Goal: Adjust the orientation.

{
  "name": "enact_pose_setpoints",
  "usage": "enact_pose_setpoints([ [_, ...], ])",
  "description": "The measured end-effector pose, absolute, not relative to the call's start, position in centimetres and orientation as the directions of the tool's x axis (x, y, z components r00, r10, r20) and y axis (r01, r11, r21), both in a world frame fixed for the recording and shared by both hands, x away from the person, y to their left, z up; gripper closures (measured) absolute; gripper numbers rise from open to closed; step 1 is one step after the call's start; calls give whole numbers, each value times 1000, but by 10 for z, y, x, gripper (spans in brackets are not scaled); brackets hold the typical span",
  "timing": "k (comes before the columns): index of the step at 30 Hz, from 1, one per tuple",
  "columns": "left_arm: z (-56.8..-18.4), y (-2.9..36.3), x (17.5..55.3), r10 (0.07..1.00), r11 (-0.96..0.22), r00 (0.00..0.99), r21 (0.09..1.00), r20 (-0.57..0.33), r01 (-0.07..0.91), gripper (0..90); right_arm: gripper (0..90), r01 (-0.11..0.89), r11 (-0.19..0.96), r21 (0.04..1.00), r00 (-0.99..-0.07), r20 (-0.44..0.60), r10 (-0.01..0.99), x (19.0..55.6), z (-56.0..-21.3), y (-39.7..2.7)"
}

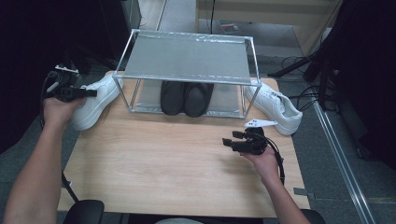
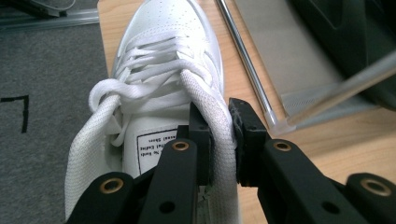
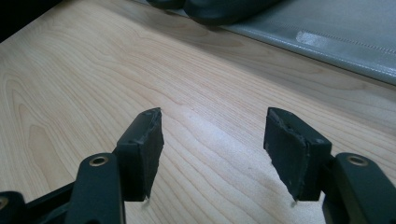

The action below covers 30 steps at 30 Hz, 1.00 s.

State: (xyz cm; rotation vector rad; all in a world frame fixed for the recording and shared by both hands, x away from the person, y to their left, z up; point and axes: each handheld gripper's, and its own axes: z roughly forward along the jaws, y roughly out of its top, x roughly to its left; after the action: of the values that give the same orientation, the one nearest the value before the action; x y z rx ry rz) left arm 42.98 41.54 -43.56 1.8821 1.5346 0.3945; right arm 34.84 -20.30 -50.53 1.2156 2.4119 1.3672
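Gripped in our left gripper (image 2: 219, 135) is the padded collar of the left white sneaker (image 2: 163, 60), one jaw inside the shoe's opening and the other outside, both pressed against the fabric. In the high view that gripper (image 1: 86, 93) sits at the heel end of the sneaker (image 1: 95, 100), which lies at the left edge of the wooden table (image 1: 163, 158), just beside the left leg of the metal shoe rack (image 1: 187, 58). The shoe's long axis runs from our hand at the heel forward to the toe, which points toward the rack's near left corner. Our right gripper (image 1: 229, 140) rests low over bare table in front of the rack, jaws spread wide with nothing between them (image 3: 212, 140). The second white sneaker (image 1: 275, 105) lies at the rack's right side, nearer to that idle hand. A pair of black shoes (image 1: 186, 97) already fills the middle of the lower shelf. We judge the coming move depends on swinging the held sneaker rightward and toe-first, clearing the rack's corner post.
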Motion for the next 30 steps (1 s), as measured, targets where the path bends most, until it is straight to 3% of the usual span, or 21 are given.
enact_pose_setpoints([
  [24,-416,411,339,931,-119,318,674,-180,729,804,295,511,277,814,-744,256,617,358,-497,-192],
  [30,-415,409,320,926,-122,329,682,-182,721,804,315,499,289,817,-760,251,600,360,-494,-196],
])
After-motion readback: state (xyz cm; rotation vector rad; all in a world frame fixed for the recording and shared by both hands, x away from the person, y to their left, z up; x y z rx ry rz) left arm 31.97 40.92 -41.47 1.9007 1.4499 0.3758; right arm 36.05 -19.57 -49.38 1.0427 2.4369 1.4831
